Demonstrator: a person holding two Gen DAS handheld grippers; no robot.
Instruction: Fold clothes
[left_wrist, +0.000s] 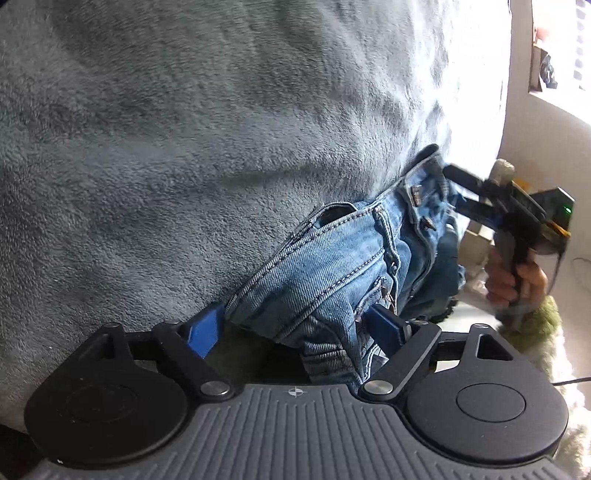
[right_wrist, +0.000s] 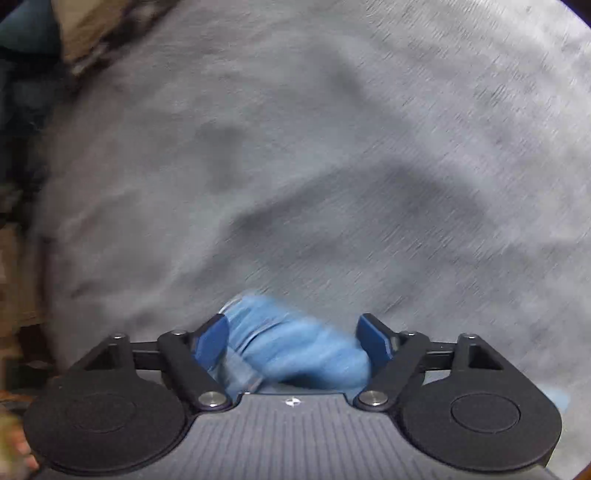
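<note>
Blue jeans (left_wrist: 332, 258) lie bunched on a grey fleece blanket (left_wrist: 184, 147), waistband, pocket and rivets facing up. My left gripper (left_wrist: 293, 325) stands open around their near end; denim lies between the blue pads (left_wrist: 203, 330) without being pinched. My right gripper (left_wrist: 461, 190) comes in from the right at the far waistband, held by a hand (left_wrist: 517, 284). In the right wrist view, which is blurred, the right gripper (right_wrist: 293, 332) points steeply down with its jaws wide. A loose bunch of jeans (right_wrist: 291, 347) fills the gap between its pads (right_wrist: 212, 339).
The grey blanket (right_wrist: 295, 147) covers nearly all of both views, with soft folds and dents. A bright window (left_wrist: 580, 44) and a white wall are at the right. A fuzzy green and cream textile (left_wrist: 535, 325) lies at the blanket's right edge. Dark, blurred clutter (right_wrist: 22, 184) lines the left side.
</note>
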